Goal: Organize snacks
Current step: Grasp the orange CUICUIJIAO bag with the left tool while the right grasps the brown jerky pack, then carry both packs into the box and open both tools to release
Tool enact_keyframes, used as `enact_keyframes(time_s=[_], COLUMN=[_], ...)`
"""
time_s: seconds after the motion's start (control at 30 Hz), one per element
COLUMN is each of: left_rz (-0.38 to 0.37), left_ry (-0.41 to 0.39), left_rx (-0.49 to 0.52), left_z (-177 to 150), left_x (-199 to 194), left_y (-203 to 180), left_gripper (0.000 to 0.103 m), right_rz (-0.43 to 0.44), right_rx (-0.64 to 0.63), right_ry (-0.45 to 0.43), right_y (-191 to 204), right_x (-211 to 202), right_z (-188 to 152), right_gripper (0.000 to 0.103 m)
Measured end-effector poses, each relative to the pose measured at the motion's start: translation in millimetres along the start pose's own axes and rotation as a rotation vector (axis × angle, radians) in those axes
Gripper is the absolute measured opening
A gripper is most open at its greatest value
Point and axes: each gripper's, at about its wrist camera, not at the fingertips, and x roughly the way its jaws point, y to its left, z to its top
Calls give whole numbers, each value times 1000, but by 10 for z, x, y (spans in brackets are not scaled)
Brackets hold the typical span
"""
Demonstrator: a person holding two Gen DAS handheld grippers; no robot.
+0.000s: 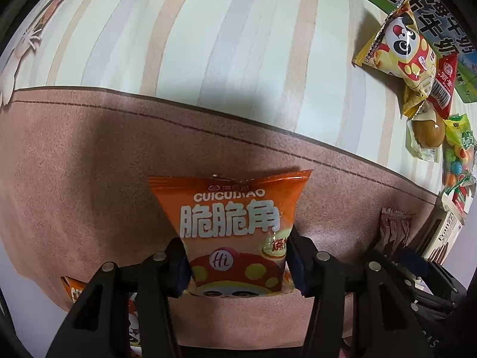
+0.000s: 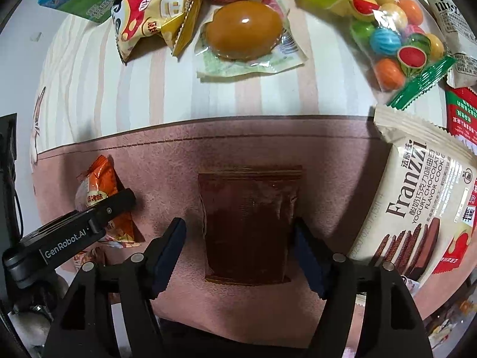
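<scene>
My left gripper [image 1: 235,262] clamps the orange chip bag [image 1: 232,232] over the pink band [image 1: 74,164]; my right gripper [image 2: 238,253] stands open astride the brown packet [image 2: 249,226]. Most snacks [image 2: 244,29] remain unsorted, I judge

The right gripper [image 2: 238,253] stands open around a brown packet [image 2: 249,226] lying flat on the pink band of the cloth [image 2: 167,179]; the right finger touches it, the left stands apart. The left gripper [image 2: 98,217] holds an orange bag [image 2: 98,185] at the left. A Franzzi pack [image 2: 423,208] lies just right. An egg pouch [image 2: 244,32], yellow bag [image 2: 149,12] and candy bag [image 2: 390,35] lie on the striped part.
</scene>
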Motion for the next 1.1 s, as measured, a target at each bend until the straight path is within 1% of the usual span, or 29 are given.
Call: enact_keyframes(time_s=[0.07, 0.1, 0.23, 0.4, 0.43, 0.47, 0.5, 0.57, 0.7, 0.8, 0.87, 0.93, 1.0, 1.1], left_rz=[-5, -8, -25, -43, -43, -33, -29, -15, -4, -31, -48, -66, -109, -134], left_ry=[-3, -4, -14, -46, -52, -63, -70, -81, -80, -95, -120, -144, -179, -229], left_rx=[3, 5, 22, 54, 61, 66, 67, 68, 79, 66, 75, 84, 101, 153], left_z=[-23, -59, -171, -265, -298, -325, -344, -405, -516, -591, -614, -598, -514, -325], left_x=[-21, -85, -109, -125, -161, -180, -196, -242, -361, -575, -794, -1000, -1307, -1695], left_y=[10, 74, 171, 198, 214, 215, 212, 187, 141, 80, 8, -65, -206, -457], left_gripper=[50, 50, 50, 50, 49, 47, 46, 46, 45, 46, 46, 46, 46, 46], right_rz=[-2, -3, -19, -48, -51, -60, -76, -74, -36, 27, 48, 89, 129, 177], right_rx=[10, 16, 56, 112, 131, 139, 135, 133, 126, 123, 104, 96, 86, 50], right_ry=[2, 5, 17, -17, -28, -39, -56, -74, -109, -123, -157, -193, -227, -286], right_y=[-7, -26, 15, 82, 89, 103, 110, 109, 118, 119, 130, 133, 145, 177], right_x=[37, 18, 61, 121, 121, 125, 109, 75, -47, -227, -431, -676, -952, -1416], right_z=[-5, -11, -121, -184, -188, -192, -191, -201, -240, -271, -248, -224, -155, 8], right_gripper=[75, 75, 75, 74, 73, 63, 60, 60, 60, 60, 60, 59, 59, 59])
